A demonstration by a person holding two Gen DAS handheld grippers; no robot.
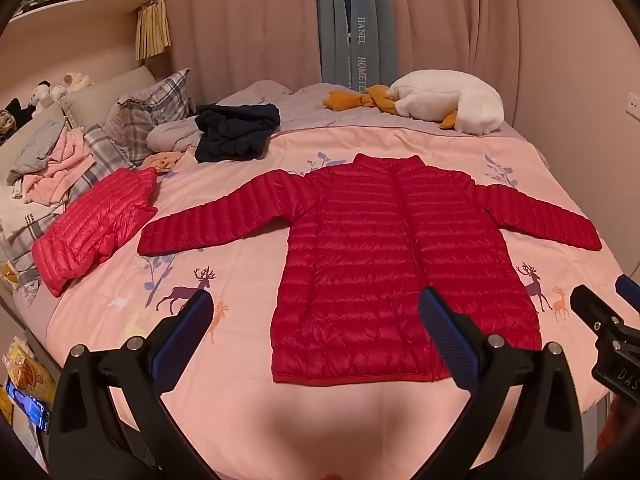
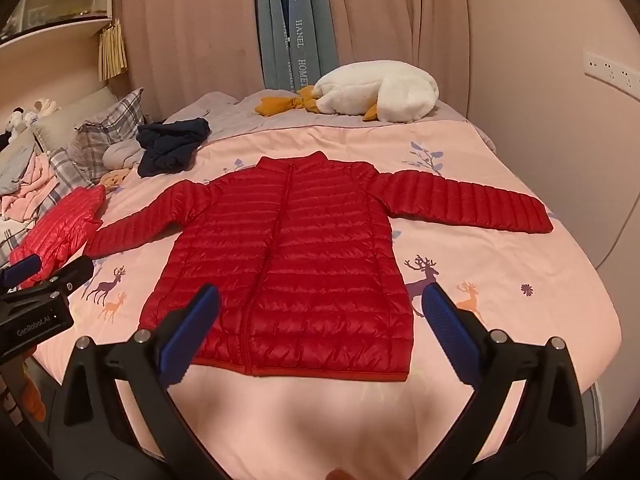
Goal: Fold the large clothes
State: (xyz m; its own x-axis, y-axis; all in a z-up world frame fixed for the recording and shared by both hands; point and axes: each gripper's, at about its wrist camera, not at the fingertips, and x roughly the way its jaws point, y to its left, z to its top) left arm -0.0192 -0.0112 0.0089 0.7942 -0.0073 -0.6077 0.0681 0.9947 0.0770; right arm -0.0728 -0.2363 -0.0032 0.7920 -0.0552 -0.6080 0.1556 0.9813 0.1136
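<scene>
A red quilted puffer jacket lies flat and zipped on the pink bedspread, both sleeves spread out sideways; it also shows in the right wrist view. My left gripper is open and empty, held above the jacket's lower left hem. My right gripper is open and empty, above the jacket's lower right hem. The right gripper shows at the right edge of the left wrist view; the left gripper shows at the left edge of the right wrist view.
A second, lighter red puffer jacket lies folded at the left. A dark navy garment, plaid pillows and a clothes pile sit at the head. A white goose plush lies at the far side. Curtains hang behind.
</scene>
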